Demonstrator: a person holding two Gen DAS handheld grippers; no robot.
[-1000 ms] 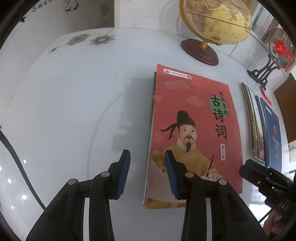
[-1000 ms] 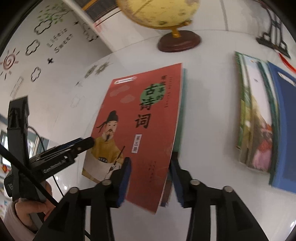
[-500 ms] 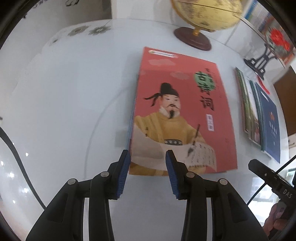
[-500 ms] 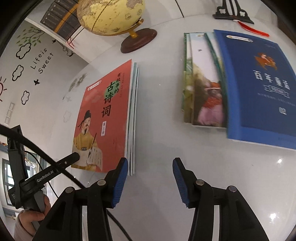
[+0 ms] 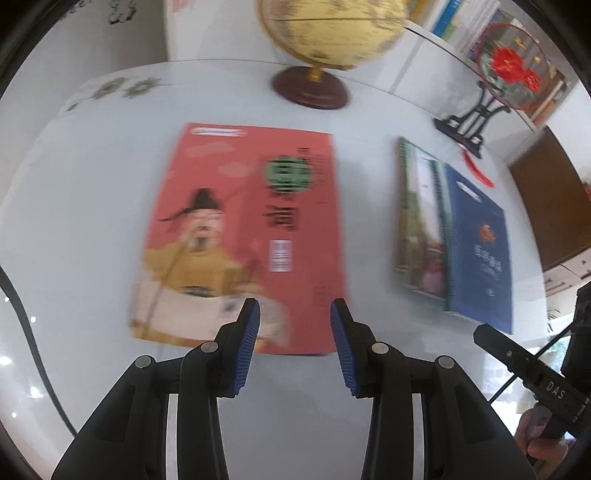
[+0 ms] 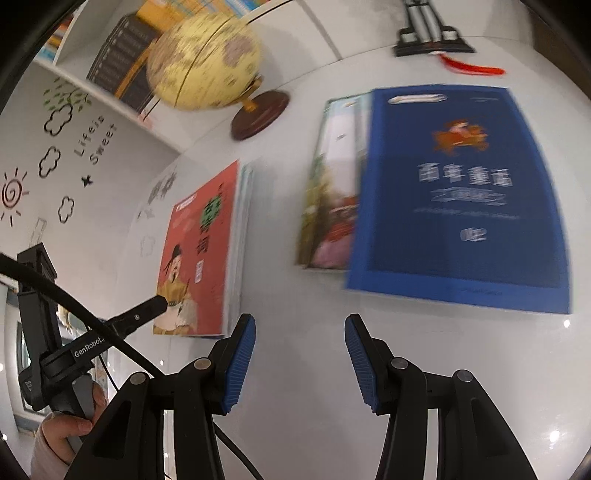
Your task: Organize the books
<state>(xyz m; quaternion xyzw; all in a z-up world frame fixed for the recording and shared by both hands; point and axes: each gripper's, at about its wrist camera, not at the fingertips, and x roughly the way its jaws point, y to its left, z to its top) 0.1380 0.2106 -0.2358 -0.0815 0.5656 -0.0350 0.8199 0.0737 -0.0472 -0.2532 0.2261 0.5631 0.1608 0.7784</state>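
Globe (image 5: pixel 325 33) (yellow), fan stand (image 5: pixel 465 125).

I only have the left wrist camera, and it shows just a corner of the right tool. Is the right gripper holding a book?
Observer: No. The right gripper is open with nothing between its pads, over bare table short of the blue book.
Operator: Is the red book lying alone?
Observer: No. From the right wrist view, the red book lies on top of at least one more thin book; pale edges show along its right side.
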